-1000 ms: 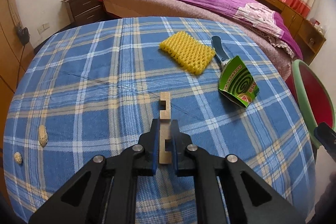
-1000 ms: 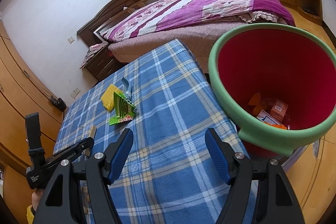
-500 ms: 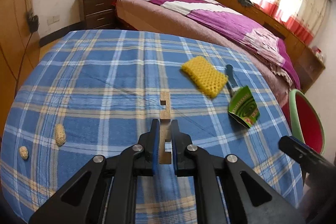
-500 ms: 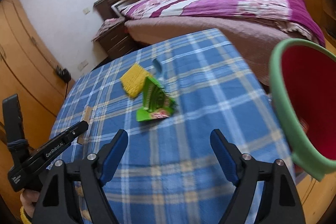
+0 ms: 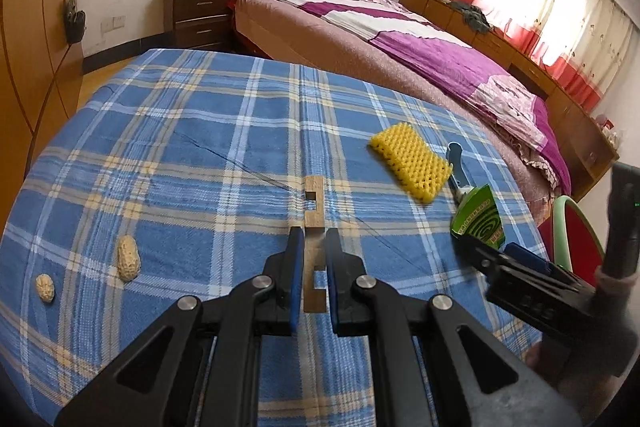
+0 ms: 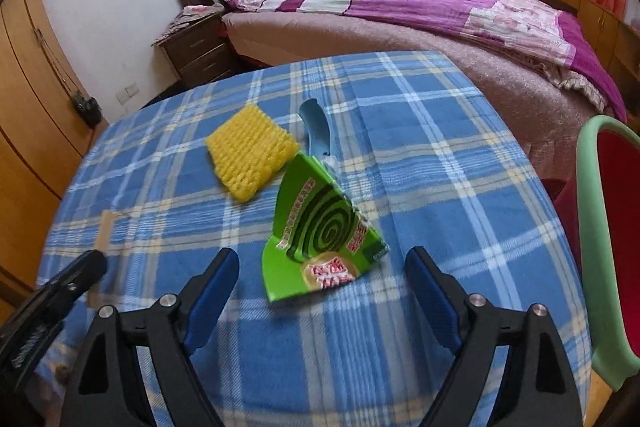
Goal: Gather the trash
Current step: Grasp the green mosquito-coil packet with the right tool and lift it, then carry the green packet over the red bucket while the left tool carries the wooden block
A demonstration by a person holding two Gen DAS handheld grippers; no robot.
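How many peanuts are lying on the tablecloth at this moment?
2. One larger peanut lies near the cloth's left edge in the left wrist view; a smaller peanut sits just left of it, nearer the edge. Others may be hidden behind the gripper.

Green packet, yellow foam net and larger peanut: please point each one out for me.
green packet (image 6: 320, 227): right wrist view, on the printed spiral of its face.
yellow foam net (image 5: 410, 163): left wrist view, on the middle of its mesh top.
larger peanut (image 5: 128, 258): left wrist view, on the middle of its shell.
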